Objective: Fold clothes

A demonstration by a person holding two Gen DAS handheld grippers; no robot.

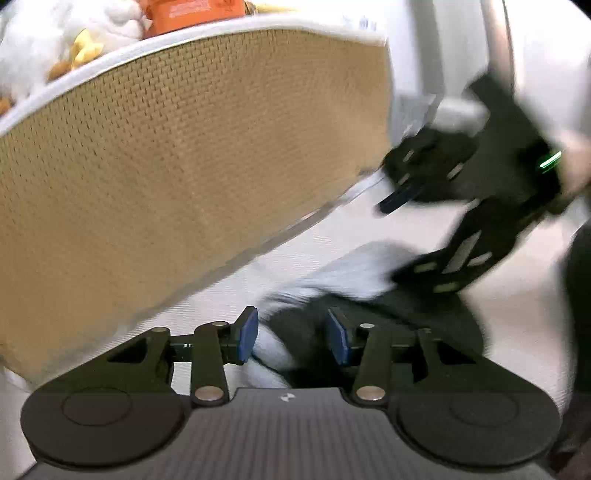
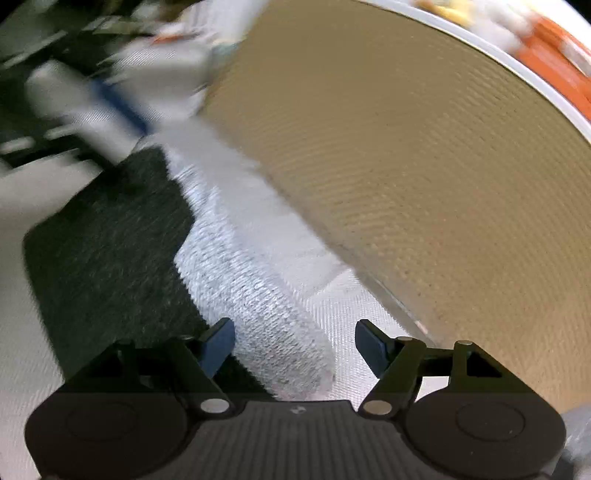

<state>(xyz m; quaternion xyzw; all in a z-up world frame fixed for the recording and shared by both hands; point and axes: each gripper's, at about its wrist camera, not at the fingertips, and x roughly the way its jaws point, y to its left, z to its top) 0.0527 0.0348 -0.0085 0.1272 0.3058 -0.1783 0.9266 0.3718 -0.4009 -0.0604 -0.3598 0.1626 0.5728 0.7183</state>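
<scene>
A knitted garment lies on a white sheet (image 2: 351, 306). It has a dark part (image 2: 110, 240) and a light grey ribbed band (image 2: 251, 295). My right gripper (image 2: 295, 347) is open just above the band's end, with a blue pad on either side. In the left wrist view the same garment (image 1: 347, 269) lies crumpled, and my left gripper (image 1: 292, 336) is open with dark and pale folds lying between its pads. The right gripper (image 1: 400, 238) appears there as a blur over the garment's far end, held by a hand at the frame edge.
A large tan woven basket (image 1: 184, 177) with a white rim stands close beside the garment and also fills the right of the right wrist view (image 2: 424, 166). A plush toy (image 1: 74, 33) and an orange pack (image 1: 195, 13) sit in it. Blurred objects lie at the far left.
</scene>
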